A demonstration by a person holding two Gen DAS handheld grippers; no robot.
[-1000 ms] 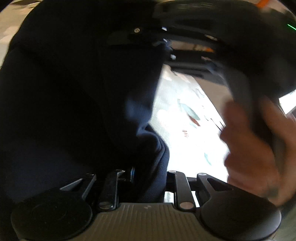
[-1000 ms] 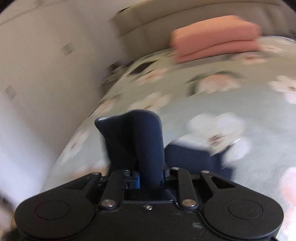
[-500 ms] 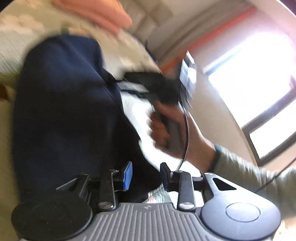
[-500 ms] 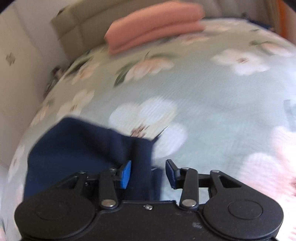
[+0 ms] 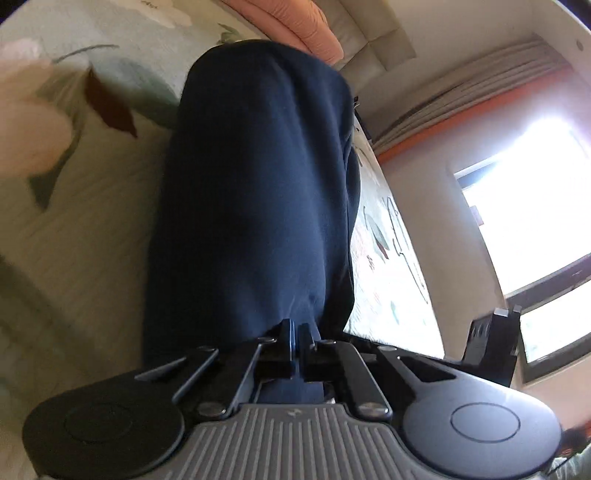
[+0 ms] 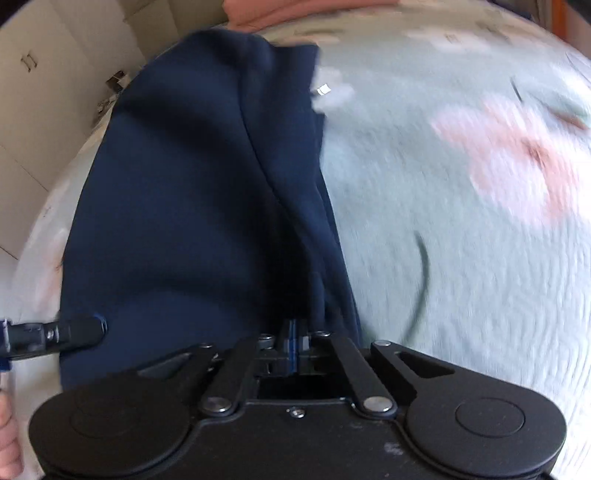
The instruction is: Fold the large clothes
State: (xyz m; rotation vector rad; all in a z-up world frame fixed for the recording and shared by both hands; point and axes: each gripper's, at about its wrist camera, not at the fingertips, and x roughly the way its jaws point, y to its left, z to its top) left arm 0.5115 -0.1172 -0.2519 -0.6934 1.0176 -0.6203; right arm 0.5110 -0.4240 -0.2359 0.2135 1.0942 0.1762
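Observation:
A navy garment [image 5: 258,184] lies folded in a long band on the floral bedspread [image 5: 74,221]. My left gripper [image 5: 294,341] is shut at the band's near end, its pads together, with cloth showing under its fingers but none seen between the pads. In the right wrist view the same garment [image 6: 177,206] spreads ahead, a fold ridge running toward my right gripper [image 6: 295,345]. That gripper is shut at the garment's near edge, with nothing visibly pinched. The left gripper's fingers [image 6: 55,334] reach in from the left edge onto the cloth.
A folded pink cloth [image 5: 295,22] sits at the head of the bed by the padded headboard [image 5: 380,44]. A bright window [image 5: 535,184] and curtains stand on the right. Part of the right gripper [image 5: 491,347] shows beside the bed. Pale cupboards [image 6: 44,92] line the left.
Both grippers held raised navy cloth a second ago, then opened and let it go; now both are shut. The garment has dropped flat on the bed, and the right gripper has come down close to it.

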